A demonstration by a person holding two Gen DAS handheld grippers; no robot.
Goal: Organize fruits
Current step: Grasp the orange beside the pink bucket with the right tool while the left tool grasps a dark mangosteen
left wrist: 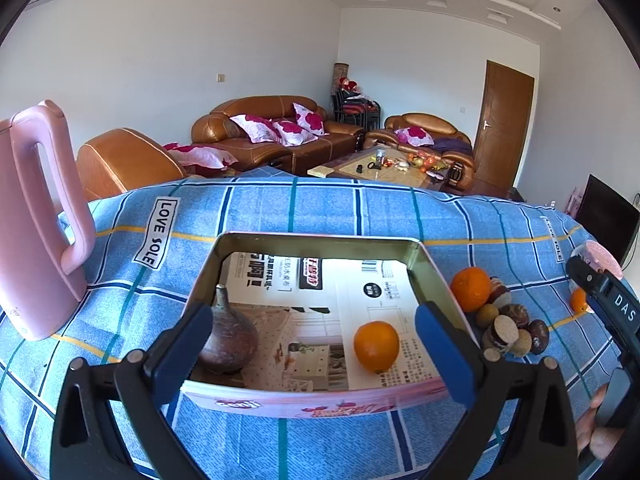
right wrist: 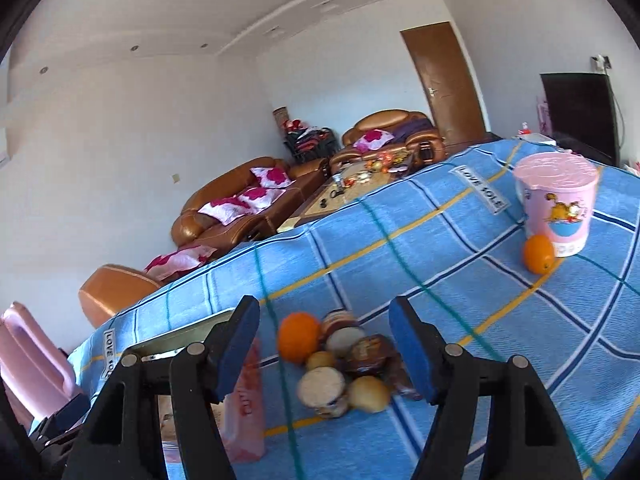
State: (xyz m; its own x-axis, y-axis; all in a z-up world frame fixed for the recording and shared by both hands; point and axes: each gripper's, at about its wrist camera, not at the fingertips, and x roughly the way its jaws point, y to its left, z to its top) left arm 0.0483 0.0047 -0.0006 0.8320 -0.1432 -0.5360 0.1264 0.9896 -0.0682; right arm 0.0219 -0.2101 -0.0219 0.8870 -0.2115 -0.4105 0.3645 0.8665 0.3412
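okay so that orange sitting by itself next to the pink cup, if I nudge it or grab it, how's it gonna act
The orange looks round and smooth, so a nudge would probably roll it across the checked cloth. It rests against the pink cup, which may block it on that side. Its firm-looking skin should suit the open right tongs.

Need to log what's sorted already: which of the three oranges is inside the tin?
The orange lying on the printed paper in the tin, between the left gripper's fingers. The other two sit on the cloth: one by the pile, one by the pink cup.

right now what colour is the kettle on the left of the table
Pale pink all over, handle included. The kettle shows best in the left wrist view.
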